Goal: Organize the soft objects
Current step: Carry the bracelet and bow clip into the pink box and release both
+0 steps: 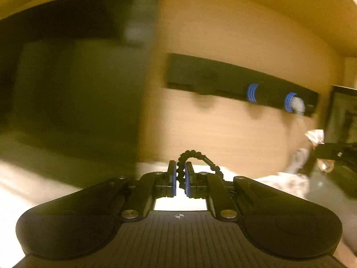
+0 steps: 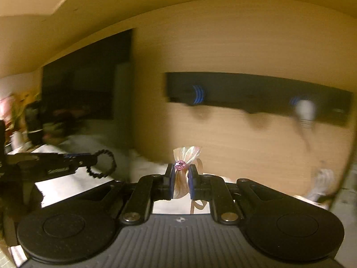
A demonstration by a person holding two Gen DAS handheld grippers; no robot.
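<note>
Hair tie point(image 1: 196, 159) clamped in my left gripper point(image 1: 180, 179), bow point(image 2: 186, 167) in my right gripper point(image 2: 181, 182); my fast swing could shake either loose

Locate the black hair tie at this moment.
The black hair tie is pinched in the left gripper, looping up and right; the right wrist view shows it at left.

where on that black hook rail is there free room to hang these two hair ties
The black rail looks free at its left blue hook and along the middle stretch beside it. The right end is taken: a white item hangs on the right hook. The shelf clutter at far left is crowded.
</note>
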